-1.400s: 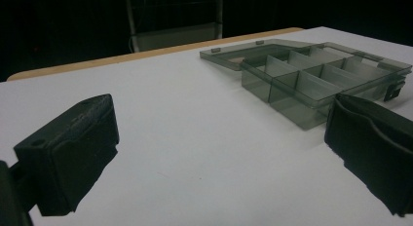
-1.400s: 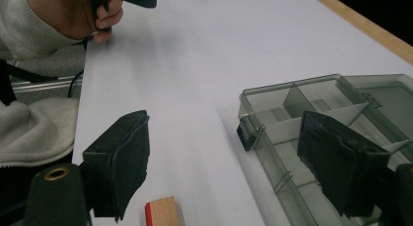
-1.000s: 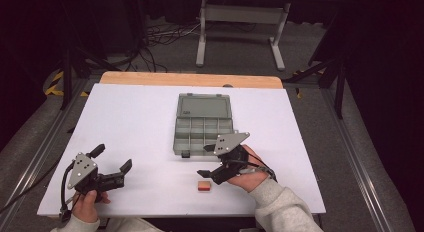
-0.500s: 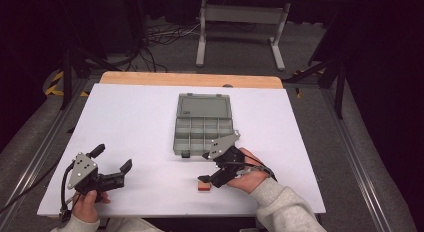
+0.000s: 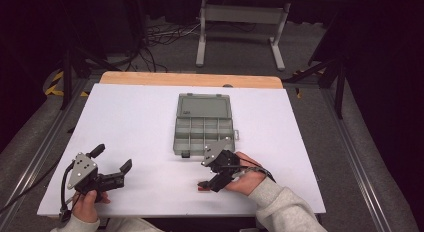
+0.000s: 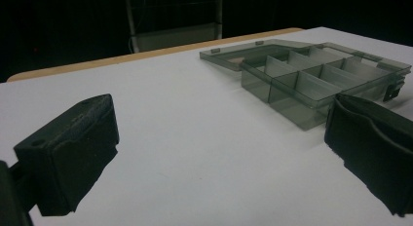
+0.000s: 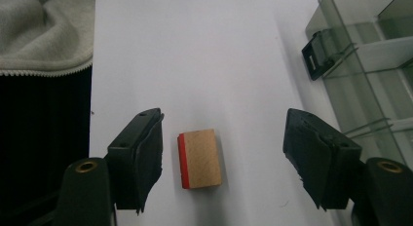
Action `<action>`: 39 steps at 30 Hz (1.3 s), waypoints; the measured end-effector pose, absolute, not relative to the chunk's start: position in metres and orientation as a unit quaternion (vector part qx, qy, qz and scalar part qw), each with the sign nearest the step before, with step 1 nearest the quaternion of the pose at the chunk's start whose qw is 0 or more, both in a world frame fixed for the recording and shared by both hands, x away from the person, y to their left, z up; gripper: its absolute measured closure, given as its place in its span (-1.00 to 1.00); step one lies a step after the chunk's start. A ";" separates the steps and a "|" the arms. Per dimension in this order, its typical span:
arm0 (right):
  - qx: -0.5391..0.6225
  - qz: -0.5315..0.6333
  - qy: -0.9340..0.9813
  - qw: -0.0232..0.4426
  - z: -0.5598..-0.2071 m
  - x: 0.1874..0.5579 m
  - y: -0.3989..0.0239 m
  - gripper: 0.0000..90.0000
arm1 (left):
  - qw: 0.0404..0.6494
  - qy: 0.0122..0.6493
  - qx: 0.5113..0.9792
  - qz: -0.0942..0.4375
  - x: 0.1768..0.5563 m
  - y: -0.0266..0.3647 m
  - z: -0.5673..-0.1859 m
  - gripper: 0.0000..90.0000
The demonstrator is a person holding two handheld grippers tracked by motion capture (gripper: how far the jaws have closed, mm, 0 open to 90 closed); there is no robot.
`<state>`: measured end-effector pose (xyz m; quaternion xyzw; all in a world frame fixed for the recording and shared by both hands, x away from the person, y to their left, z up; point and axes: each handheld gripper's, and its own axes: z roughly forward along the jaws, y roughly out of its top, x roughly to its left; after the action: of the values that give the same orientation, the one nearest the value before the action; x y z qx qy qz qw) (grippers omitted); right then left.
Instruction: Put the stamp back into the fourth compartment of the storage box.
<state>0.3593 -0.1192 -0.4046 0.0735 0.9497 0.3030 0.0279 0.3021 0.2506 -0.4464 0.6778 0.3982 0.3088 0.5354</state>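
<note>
On a white table (image 5: 140,117) seen from the high view, a person sits at the near edge with a two-jaw gripper in each hand. Near the middle of the table lies a grey plastic organizer box (image 5: 204,124), lid folded open and flat behind it, its divided compartments looking empty. Just in front of the box, the right gripper (image 5: 206,184) is lowered over a small wooden block with a red edge (image 7: 198,158), which lies flat on the table. From the right gripper view, the block sits between the two black jaws, closer to one than the other, with a gap on each side; the jaws have just been closing but do not yet touch it. The left gripper (image 5: 111,163) hovers near the table's front left corner, well apart from the box, jaws wide and holding nothing. Judging by this, the work is at its start: the block is not yet gripped, and lifting it and likely placing it into a compartment remain.
</note>
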 end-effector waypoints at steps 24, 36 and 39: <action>0.053 0.244 0.968 0.013 -0.421 0.355 -0.108 -0.07 | 0.537 0.398 0.677 0.308 0.302 0.251 -0.446 -1.00; 0.054 0.226 0.973 0.006 -0.426 0.354 -0.106 0.16 | 0.537 0.399 0.676 0.309 0.302 0.251 -0.446 -1.00; 0.050 0.222 0.974 0.006 -0.428 0.354 -0.105 0.25 | 0.537 0.399 0.676 0.309 0.302 0.251 -0.447 -1.00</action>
<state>0.3541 -0.1054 -0.4279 0.0503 0.9738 0.2219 0.0060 0.3020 0.2508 -0.4465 0.6765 0.3988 0.3089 0.5366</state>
